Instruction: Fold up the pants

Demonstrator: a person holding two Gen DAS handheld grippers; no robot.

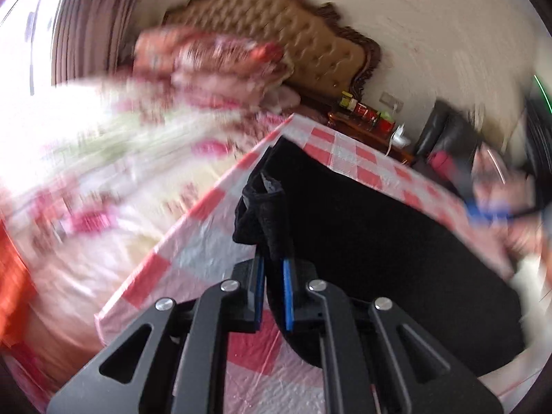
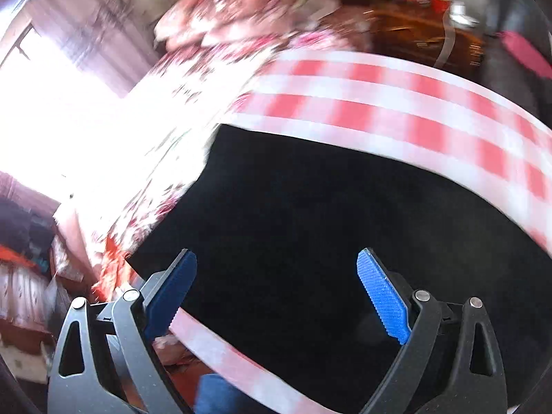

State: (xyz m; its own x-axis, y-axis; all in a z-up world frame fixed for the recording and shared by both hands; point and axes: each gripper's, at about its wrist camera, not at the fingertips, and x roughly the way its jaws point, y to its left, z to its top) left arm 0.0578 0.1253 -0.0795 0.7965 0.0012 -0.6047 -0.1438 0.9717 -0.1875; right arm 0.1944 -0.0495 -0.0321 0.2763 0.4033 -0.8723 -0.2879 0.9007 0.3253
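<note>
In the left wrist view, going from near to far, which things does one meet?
left gripper shut on a bunched part of the black pants → checked tablecloth → wooden side table with jars → tufted headboard

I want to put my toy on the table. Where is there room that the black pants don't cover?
The pants take up most of the tablecloth. Bare checks show along the far edge, past the pants, and at the near left corner beside the left gripper, which pinches a bunched bit of pants. The right gripper hovers open over the middle.
</note>
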